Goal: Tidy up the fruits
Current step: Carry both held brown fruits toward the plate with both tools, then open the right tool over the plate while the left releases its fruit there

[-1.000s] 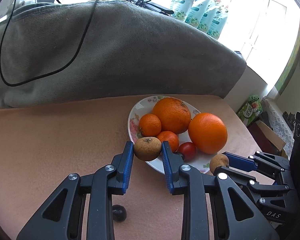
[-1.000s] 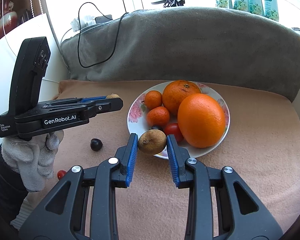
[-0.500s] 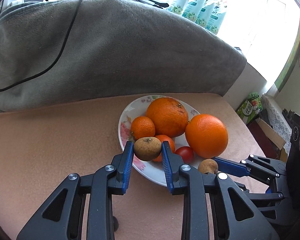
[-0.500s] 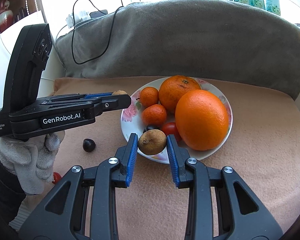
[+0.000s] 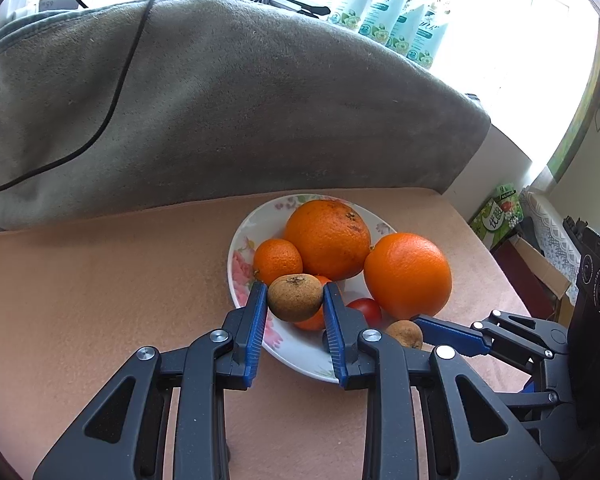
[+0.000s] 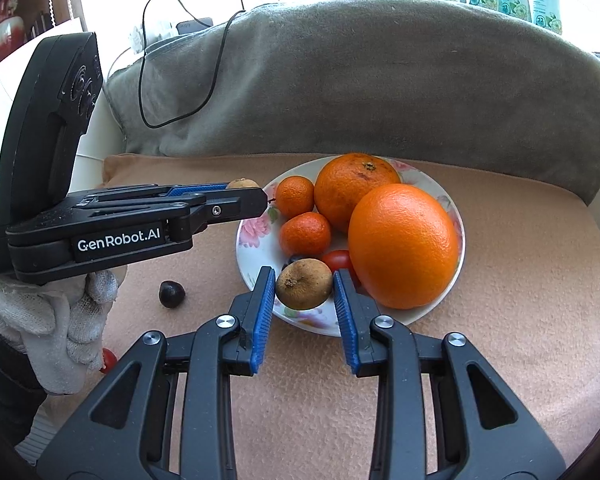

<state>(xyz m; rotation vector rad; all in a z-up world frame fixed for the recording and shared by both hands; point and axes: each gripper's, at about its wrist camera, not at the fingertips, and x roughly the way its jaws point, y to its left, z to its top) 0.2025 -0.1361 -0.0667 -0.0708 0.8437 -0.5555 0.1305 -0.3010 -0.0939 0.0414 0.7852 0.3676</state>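
Note:
A flowered white plate [image 5: 296, 354] [image 6: 252, 248] on a tan cloth holds two big oranges [image 5: 327, 240] [image 6: 403, 246], two small mandarins [image 5: 277, 261] [image 6: 305, 234] and a red tomato [image 5: 365, 309] [image 6: 337, 260]. My left gripper [image 5: 295, 300] is shut on a small brown fruit [image 5: 295, 297], held over the plate's near-left rim; it shows in the right wrist view [image 6: 242, 183]. My right gripper [image 6: 304, 289] is shut on another small brown fruit [image 6: 304, 283] [image 5: 405, 333] over the plate's front rim.
A dark round fruit [image 6: 171, 293] and a small red one [image 6: 109, 361] lie on the cloth left of the plate. A grey blanket [image 5: 228, 100] with a black cable [image 5: 112, 104] rises behind. The cloth's edge drops off at right, with boxes [image 5: 496, 216] below.
Both grippers have moved forward with their brown fruits, from in front of the plate's edge to over its rim. Their grips are unchanged.

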